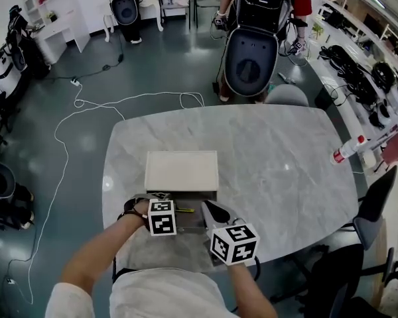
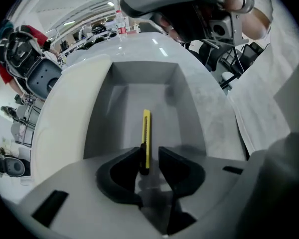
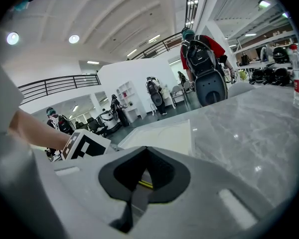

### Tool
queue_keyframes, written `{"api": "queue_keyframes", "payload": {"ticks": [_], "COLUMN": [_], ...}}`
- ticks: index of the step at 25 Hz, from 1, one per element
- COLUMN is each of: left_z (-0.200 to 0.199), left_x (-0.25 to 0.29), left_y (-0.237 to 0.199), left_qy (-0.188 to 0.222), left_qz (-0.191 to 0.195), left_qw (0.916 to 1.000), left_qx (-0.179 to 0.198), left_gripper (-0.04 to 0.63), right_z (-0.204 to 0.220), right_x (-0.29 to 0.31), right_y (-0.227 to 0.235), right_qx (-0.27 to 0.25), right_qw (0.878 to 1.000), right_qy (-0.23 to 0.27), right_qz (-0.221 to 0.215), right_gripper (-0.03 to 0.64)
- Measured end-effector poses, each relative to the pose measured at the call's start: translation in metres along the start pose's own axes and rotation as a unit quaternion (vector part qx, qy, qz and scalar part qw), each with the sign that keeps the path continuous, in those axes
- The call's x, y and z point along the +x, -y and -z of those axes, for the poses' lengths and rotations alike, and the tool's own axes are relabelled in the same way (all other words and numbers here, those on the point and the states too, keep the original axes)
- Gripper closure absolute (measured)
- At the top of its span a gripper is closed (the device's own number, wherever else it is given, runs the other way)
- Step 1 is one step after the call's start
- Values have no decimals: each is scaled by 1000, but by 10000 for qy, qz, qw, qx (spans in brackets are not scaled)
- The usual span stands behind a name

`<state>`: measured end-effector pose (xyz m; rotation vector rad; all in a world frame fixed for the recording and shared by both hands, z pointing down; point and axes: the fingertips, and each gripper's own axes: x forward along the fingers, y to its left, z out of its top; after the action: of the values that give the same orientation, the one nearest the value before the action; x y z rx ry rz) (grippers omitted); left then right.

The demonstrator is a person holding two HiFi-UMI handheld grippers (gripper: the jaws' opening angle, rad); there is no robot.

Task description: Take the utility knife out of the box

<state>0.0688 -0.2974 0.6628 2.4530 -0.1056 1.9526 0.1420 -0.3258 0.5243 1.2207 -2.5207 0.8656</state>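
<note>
Utility knife [image 2: 146, 133] lies flat in box [image 2: 97, 118], long axis pointing straight away from left gripper [image 2: 149, 156]. Its fingers are apart, straddling the knife's near end. Right gripper [image 3: 146, 152] fingers together.

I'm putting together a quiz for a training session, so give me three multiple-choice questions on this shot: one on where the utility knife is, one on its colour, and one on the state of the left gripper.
1. Where does the knife lie?
A. inside the open box
B. on a plate
C. in a cup

2. What colour is the knife?
A. red
B. yellow
C. blue

3. How do the jaws of the left gripper stand?
A. shut on nothing
B. apart, with the knife's near end between them
C. clamped on a spoon

Answers:
1. A: the knife rests on the bottom of the box, with the walls around it.
2. B: its body is yellow with a dark end.
3. B: the left gripper view shows a gap between the knife and one jaw.
</note>
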Motion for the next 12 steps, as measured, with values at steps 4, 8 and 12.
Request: {"api": "queue_keyframes", "payload": {"ticks": [4, 8, 12], "left_z": [-2, -2, -2], "left_x": [2, 1, 0], "left_y": [1, 3, 5], "left_qy": [-18, -9, 14], "left_qz": [80, 78, -51], "left_qw": [10000, 10000, 10000], "left_qx": [-31, -31, -20], "left_gripper": [499, 527, 534], "right_z": [2, 1, 1], "right_x": [0, 3, 4], "right_y": [3, 0, -7], "right_qx": [15, 3, -45], "right_qw": [10000, 10000, 9999], "right_qy": [-35, -48, -51], "right_qz": [-26, -77, -127], "right_gripper": [612, 612, 612]}}
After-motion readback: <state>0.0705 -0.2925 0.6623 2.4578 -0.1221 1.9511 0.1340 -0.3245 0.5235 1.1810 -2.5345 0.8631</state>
